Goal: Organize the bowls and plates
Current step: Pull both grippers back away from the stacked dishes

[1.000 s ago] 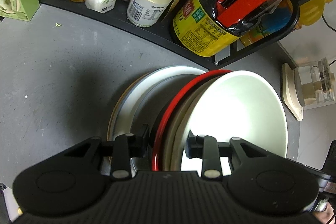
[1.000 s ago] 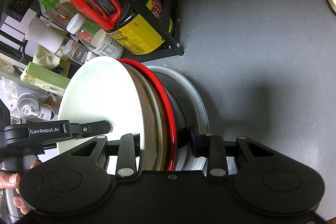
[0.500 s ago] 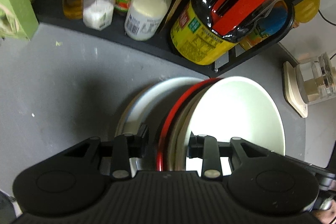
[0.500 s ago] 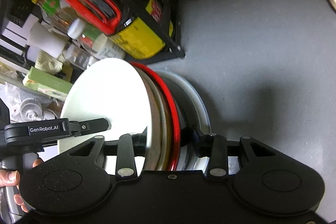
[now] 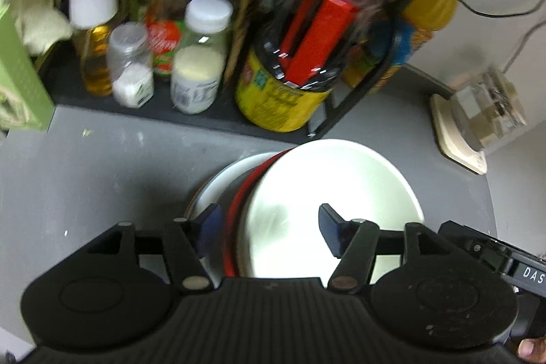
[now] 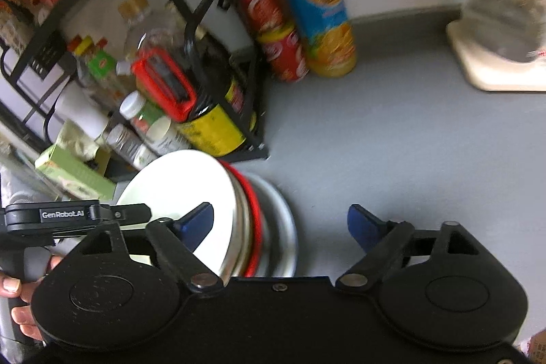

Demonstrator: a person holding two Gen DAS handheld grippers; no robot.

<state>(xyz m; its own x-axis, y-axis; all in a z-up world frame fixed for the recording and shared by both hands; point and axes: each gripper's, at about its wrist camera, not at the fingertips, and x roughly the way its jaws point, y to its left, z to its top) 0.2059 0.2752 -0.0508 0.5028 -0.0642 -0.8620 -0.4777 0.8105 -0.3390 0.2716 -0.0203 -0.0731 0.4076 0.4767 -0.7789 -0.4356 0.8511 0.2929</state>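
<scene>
My left gripper (image 5: 269,227) and right gripper (image 6: 280,227) both stand spread wide, pinching nothing. The nested stack, white bowl (image 5: 334,193) uppermost over the red-rimmed plate (image 5: 235,227) and a pale plate (image 6: 283,220), sits low in both frames on the grey counter (image 6: 392,142), just before the black condiment rack (image 6: 201,9), apparently so it rests unaided. Both tools angle downward, flanking the stack's opposite rims.
</scene>
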